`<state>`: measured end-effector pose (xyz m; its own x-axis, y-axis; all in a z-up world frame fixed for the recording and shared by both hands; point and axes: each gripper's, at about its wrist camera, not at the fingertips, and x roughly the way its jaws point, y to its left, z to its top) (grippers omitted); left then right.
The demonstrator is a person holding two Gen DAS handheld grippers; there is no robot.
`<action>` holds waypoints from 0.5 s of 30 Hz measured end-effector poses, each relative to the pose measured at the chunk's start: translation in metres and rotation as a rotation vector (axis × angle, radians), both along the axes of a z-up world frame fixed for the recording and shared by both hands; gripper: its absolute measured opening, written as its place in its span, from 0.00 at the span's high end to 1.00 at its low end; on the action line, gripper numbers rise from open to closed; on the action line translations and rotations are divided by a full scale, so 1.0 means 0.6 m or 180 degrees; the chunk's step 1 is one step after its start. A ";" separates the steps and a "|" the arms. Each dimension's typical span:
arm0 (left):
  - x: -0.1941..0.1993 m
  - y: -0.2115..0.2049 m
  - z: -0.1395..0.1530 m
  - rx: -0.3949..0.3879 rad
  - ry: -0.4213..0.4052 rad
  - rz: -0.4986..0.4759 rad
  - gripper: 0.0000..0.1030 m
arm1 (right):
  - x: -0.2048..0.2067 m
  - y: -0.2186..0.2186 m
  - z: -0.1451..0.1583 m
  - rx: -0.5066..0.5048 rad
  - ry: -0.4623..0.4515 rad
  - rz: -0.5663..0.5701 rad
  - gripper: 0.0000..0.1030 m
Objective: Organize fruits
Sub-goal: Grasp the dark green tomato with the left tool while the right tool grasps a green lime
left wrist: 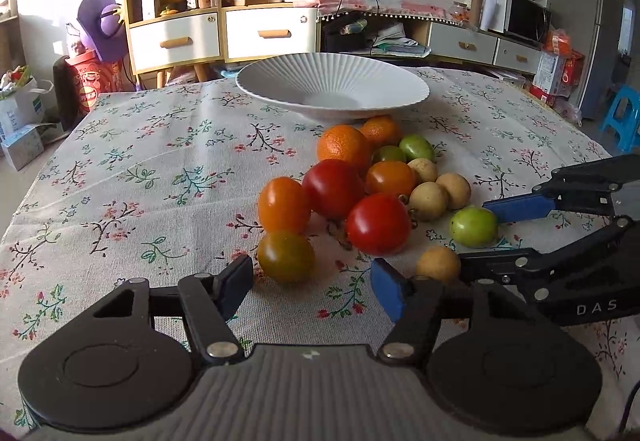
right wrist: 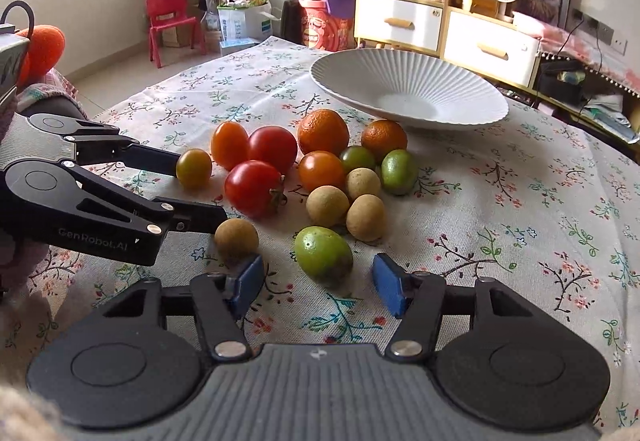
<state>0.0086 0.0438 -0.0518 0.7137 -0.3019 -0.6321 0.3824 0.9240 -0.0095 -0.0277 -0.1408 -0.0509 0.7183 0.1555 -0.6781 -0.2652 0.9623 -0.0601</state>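
A heap of fruit lies on the floral tablecloth in front of a white ribbed plate [left wrist: 332, 85] [right wrist: 408, 89], which holds nothing. The heap has oranges [left wrist: 344, 147], red tomatoes [left wrist: 378, 223] [right wrist: 254, 187], orange tomatoes [left wrist: 283, 204], tan longans [left wrist: 428, 200] [right wrist: 326, 205] and green fruits. My left gripper [left wrist: 312, 287] [right wrist: 200, 191] is open around a brownish-green tomato [left wrist: 285, 256] [right wrist: 194, 168], which sits near its left pad. My right gripper [right wrist: 319, 283] [left wrist: 474, 235] is open around a green fruit [right wrist: 323, 251] [left wrist: 473, 227], with gaps on both sides. A single longan [left wrist: 438, 263] [right wrist: 236, 241] lies between the two grippers.
The tablecloth [left wrist: 160, 161] covers the whole table, bare to the left and right of the heap. Beyond the far edge stand a wooden shelf with drawers [left wrist: 176, 41], a red child's chair [right wrist: 172, 21] and a blue stool [left wrist: 624, 117].
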 end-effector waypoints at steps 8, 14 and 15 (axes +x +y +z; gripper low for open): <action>0.012 0.016 0.009 -0.0133 0.0073 0.0169 0.71 | 0.004 -0.005 0.004 0.0065 -0.0029 -0.0064 0.74; 0.016 0.024 0.015 -0.0239 0.0175 0.0227 0.73 | 0.002 0.006 0.005 0.0022 -0.0027 0.0002 0.75; 0.016 0.025 0.017 -0.0246 0.0163 0.0231 0.73 | 0.002 0.006 0.006 0.0023 -0.0033 0.0006 0.75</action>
<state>0.0181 0.0585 -0.0417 0.7027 -0.2997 -0.6453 0.3117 0.9450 -0.0995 -0.0265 -0.1371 -0.0475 0.7250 0.1619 -0.6695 -0.2665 0.9622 -0.0559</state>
